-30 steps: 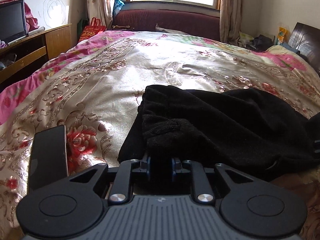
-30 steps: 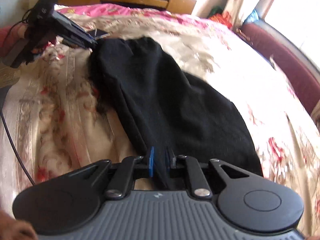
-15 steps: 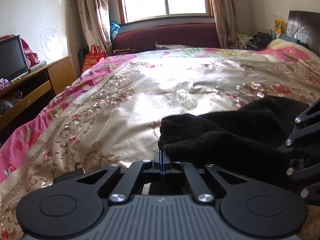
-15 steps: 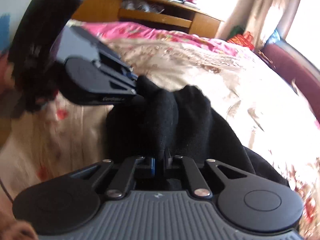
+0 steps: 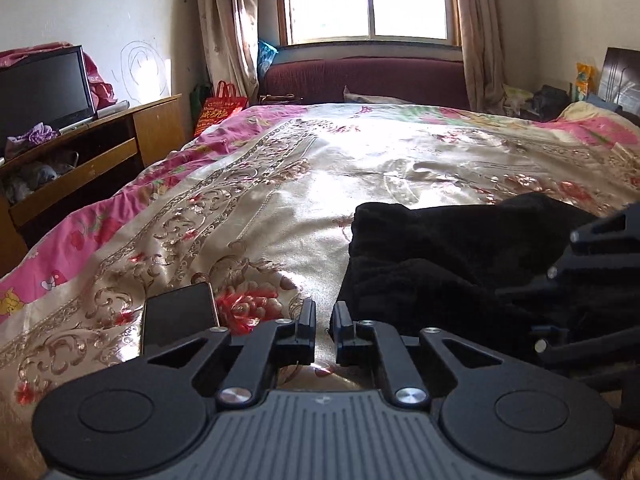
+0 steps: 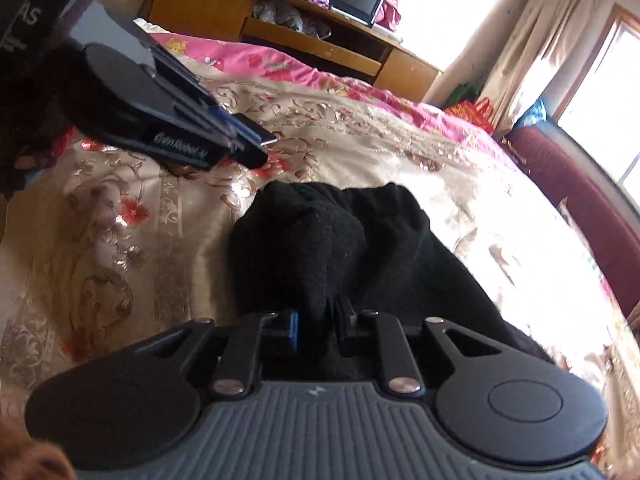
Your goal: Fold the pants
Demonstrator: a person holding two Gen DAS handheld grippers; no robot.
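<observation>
Black fleece pants (image 5: 440,256) lie bunched and doubled over on the floral bedspread (image 5: 320,184). My left gripper (image 5: 323,312) sits just left of the pants' edge. Its jaws are opening, a narrow gap showing only bedspread between them. In the right wrist view the pants (image 6: 340,232) rise in a fold straight ahead. My right gripper (image 6: 318,320) has that fold between its fingers while its jaws are opening off the cloth. The left gripper's fingers (image 6: 256,148) hover beyond the fold, apart from it.
A dark phone (image 5: 176,320) lies on the bedspread just left of my left gripper. A wooden cabinet (image 5: 80,152) with a TV (image 5: 44,88) stands along the left of the bed. A maroon sofa (image 5: 368,80) sits under the window.
The left gripper's jaws have parted and let the pants' edge go, drawing back left of it. The right gripper carried its end over toward the left gripper, and its jaws have widened.
</observation>
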